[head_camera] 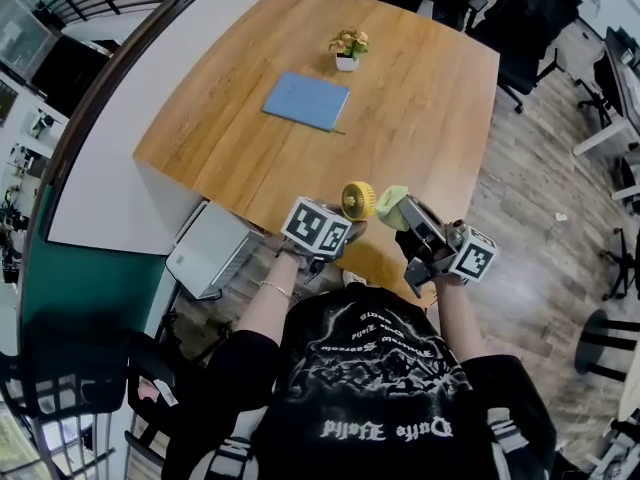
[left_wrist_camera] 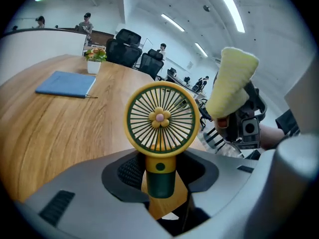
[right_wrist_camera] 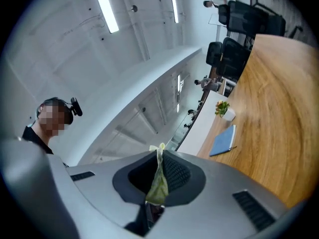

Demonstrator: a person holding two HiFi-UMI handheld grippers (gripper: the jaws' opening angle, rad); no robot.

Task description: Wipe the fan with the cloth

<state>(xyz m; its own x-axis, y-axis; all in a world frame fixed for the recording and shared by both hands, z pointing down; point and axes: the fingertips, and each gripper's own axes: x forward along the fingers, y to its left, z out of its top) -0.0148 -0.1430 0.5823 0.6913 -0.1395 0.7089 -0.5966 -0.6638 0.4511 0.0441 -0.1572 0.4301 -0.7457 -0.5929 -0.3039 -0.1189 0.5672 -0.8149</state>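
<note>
Over the near edge of the table (head_camera: 420, 88), both tools were loaded. Left gripper (left_wrist_camera: 160, 183) had its jaws partway apart, clamped on the green handle of the fan (left_wrist_camera: 162, 118), w/ the fan head upright and the grille facing that cam. Right gripper (right_wrist_camera: 157, 193) had its jaws nearly together, pinching a thin fold of the cloth (right_wrist_camera: 158, 180), w/ the rest bunched at its tip. Left gripper view showed the cloth just beside the fan rim w/ a gap, no contact. Pickup of both looked done, and the actual wipe of grille + rim was left, imo. Blue notebook (head_camera: 306, 100) and plant pot (head_camera: 348, 48) sat well apart, mid-table.
</note>
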